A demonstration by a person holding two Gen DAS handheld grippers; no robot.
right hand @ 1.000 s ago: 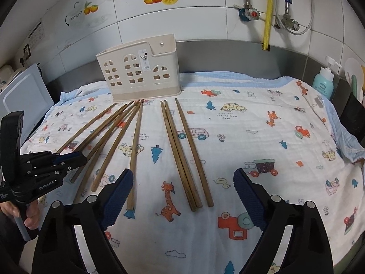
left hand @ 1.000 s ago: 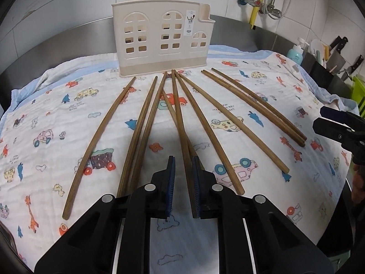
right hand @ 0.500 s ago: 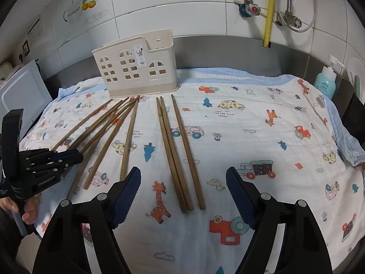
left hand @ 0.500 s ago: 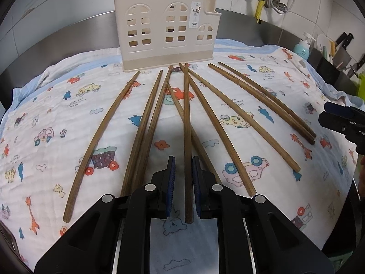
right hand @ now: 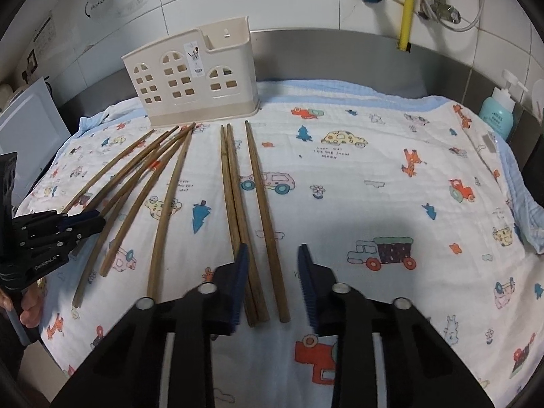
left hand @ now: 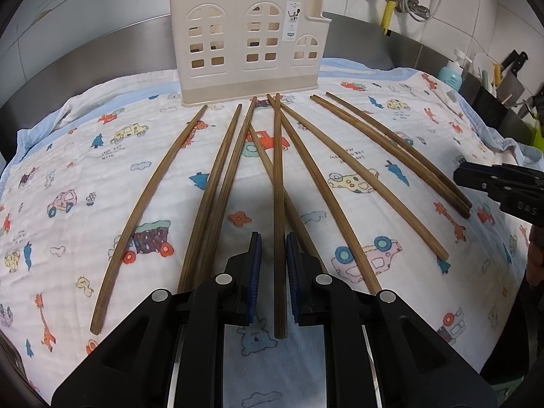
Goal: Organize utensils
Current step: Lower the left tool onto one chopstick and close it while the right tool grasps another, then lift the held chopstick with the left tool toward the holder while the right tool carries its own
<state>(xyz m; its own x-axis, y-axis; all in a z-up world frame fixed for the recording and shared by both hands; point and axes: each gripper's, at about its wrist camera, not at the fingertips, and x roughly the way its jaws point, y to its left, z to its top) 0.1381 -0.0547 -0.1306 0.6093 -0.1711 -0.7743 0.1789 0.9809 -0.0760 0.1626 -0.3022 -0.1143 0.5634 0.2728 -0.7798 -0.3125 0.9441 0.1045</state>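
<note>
My left gripper (left hand: 273, 251) has its fingers nearly closed around one chopstick (left hand: 278, 183); whether the pads actually pinch it I cannot tell. I hold it near its blunt end, I judge so the tip can lead into the cream holder (left hand: 250, 44) standing at the far edge of the cloth-covered surface (left hand: 68, 156). My right gripper (right hand: 272, 261) is open and empty over three chopsticks (right hand: 238, 210). Only the right view shows the holder's raised side compartment; only the left shows the chopstick between my fingers

Even indoor light, sharp focus, soft shadows near bottom, fisheye-bent dark corners.
</note>
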